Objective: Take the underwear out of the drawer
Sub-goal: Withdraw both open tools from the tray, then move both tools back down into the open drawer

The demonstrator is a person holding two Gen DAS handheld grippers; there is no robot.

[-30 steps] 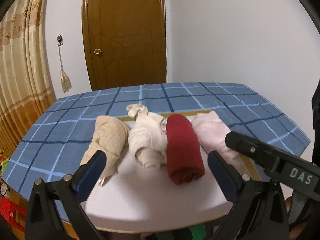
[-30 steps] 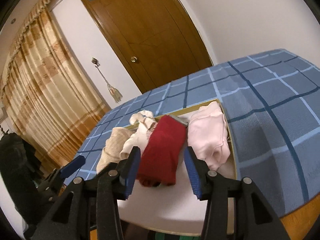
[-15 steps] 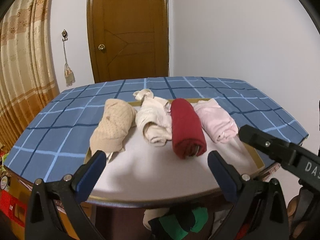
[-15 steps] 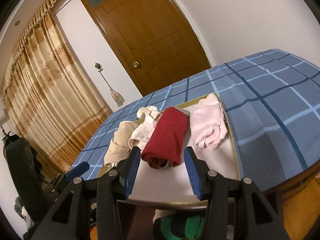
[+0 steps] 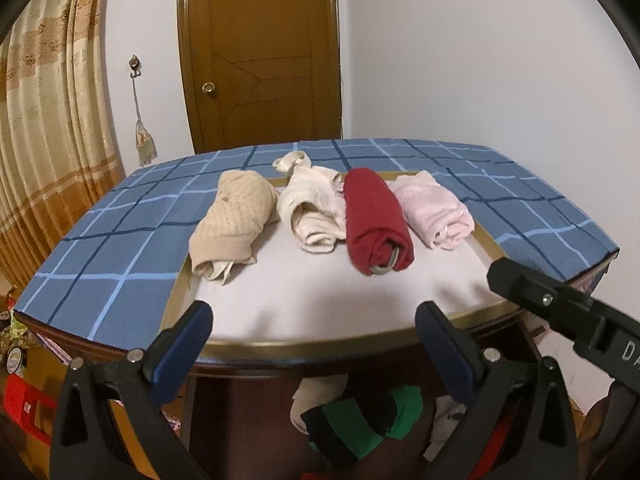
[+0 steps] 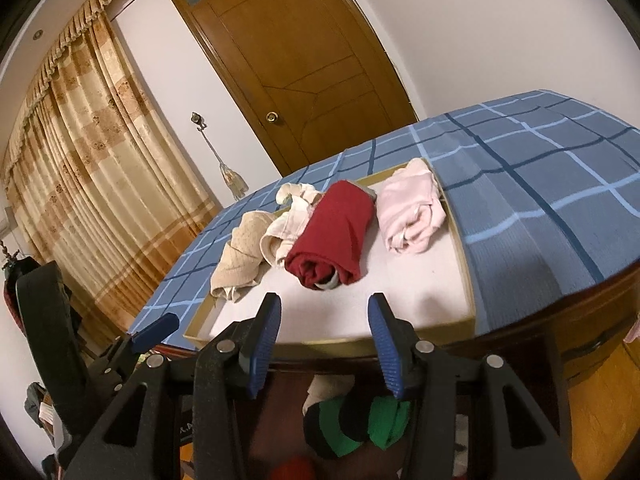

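Both grippers have backed off and dropped since a second ago, so the open drawer (image 5: 360,420) below the tray (image 5: 280,348) now shows, with a green-and-black piece of underwear (image 5: 360,424) lying in it. I'd say the next grab is there. Left gripper (image 5: 316,344) and right gripper (image 6: 324,340) gape empty; four rolls sit on the tray on the blue checked tabletop (image 5: 120,240), wooden door (image 5: 260,52) behind.

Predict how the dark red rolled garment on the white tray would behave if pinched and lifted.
The dark red rolled garment looks like soft cloth, so it would probably sag. Its loose end, showing a grey inner layer, may unroll. Lying on its side, it might roll when nudged.
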